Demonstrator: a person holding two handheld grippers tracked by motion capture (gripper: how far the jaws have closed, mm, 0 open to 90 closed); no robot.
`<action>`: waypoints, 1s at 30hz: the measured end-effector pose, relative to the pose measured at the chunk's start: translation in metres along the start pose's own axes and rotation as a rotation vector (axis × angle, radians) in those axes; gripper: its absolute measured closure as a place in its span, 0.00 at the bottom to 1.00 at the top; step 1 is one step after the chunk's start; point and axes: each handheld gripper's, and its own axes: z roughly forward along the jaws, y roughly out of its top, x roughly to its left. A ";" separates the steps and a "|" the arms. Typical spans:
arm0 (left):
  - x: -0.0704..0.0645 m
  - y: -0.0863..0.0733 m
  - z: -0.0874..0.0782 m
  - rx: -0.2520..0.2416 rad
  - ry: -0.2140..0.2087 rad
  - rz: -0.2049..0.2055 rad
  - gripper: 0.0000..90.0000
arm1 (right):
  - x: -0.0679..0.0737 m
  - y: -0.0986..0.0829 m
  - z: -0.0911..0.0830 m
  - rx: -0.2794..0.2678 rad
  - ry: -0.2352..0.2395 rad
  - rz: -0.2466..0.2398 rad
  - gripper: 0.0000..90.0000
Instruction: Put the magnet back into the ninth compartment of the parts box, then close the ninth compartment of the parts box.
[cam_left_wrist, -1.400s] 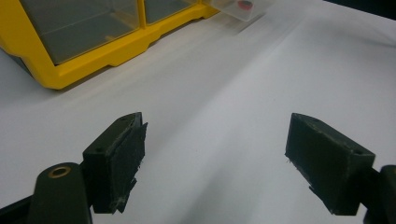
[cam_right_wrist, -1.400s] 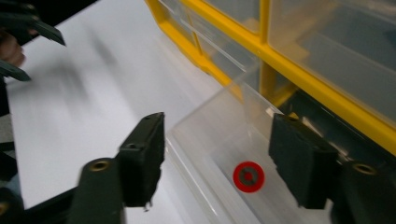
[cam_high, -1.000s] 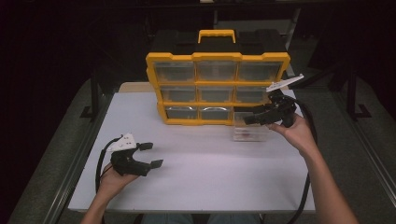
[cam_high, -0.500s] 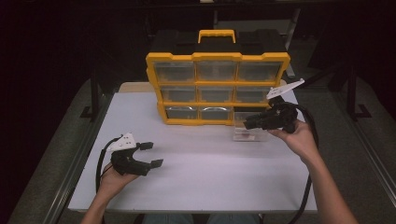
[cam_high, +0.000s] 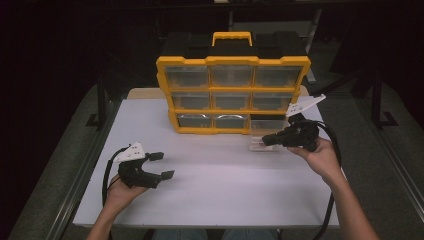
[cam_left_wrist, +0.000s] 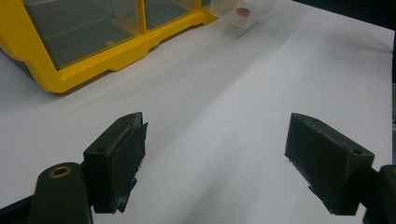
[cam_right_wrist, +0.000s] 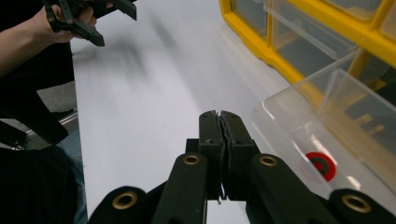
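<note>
- A yellow drawer organizer with a black top and a yellow carry handle is seen standing upright at the far middle of the white tabletop; three rows of three clear compartments are faced toward the person.
- The bottom-right drawer is found pulled out of the organizer and set on the tabletop just in front of its empty slot (whether it still touches the frame cannot be told).
- Inside that clear drawer, a small red and black ring-shaped part is seen lying on the floor of the drawer.
- The right hand-held gripper is held at the near right side of the drawer, just beside its wall; in the right gripper view its jaws are pressed fully together with nothing between them.
- The left hand-held gripper is held low over the bare tabletop at the near left, well apart from the organizer and the drawer; its jaws are spread wide and nothing is grasped.
- A black cable is seen trailing from each hand-held gripper toward the near edge.
</note>
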 end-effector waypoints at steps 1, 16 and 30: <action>-0.001 0.000 0.001 -0.004 0.000 -0.005 0.22 | 0.001 -0.002 0.000 0.001 0.001 0.005 0.96; -0.001 0.000 -0.001 0.010 -0.001 0.007 0.22 | 0.001 -0.030 0.010 0.020 -0.002 0.021 0.97; -0.003 0.001 0.003 0.021 0.004 0.003 0.22 | -0.007 -0.050 0.017 0.046 -0.031 0.041 0.98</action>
